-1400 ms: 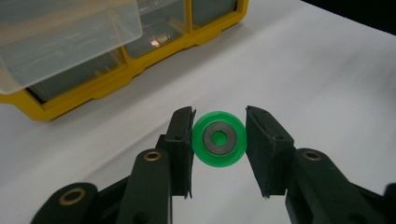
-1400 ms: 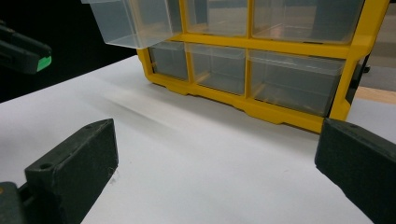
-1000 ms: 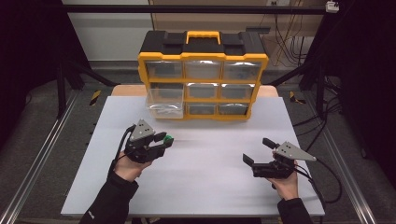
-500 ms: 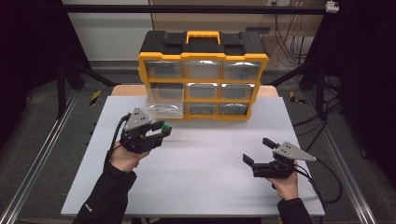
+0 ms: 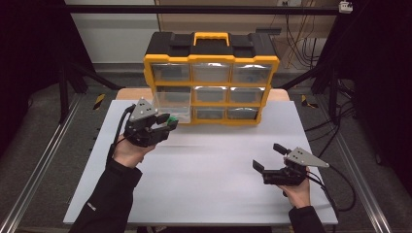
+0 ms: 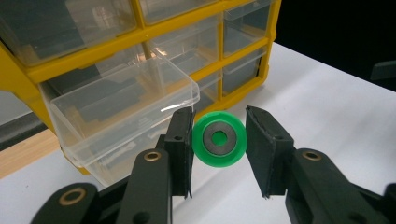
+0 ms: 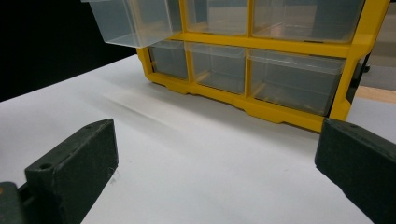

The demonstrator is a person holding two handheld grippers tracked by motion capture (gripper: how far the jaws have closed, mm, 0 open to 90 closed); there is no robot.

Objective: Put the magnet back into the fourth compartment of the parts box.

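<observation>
— Well, the surface first: white rectangular tabletop [image 5: 209, 189], matte and bare across the middle; pale wooden board [image 5: 131, 93] peeking from under its far edge; dark room all round, metal rails on the grey floor, cables hanging at the back.

— And standing at the far edge: yellow-and-black plastic drawer organiser [image 5: 212, 77] with clear compartments; middle-row left clear plastic drawer [image 5: 171, 104] pulled out.

— Now the held thing: small round bright-green plastic disc with a grey metal ring set around a green centre [image 6: 218, 138]; flat face turned towards the camera.

— Position: pinched at its edges by the left gripper [image 5: 165, 122], raised off the tabletop, just beside the pulled-out drawer's front.

— Right gripper [image 5: 268, 158]: spread wide, nothing between; low near the table's right front, well apart from the organiser.
</observation>
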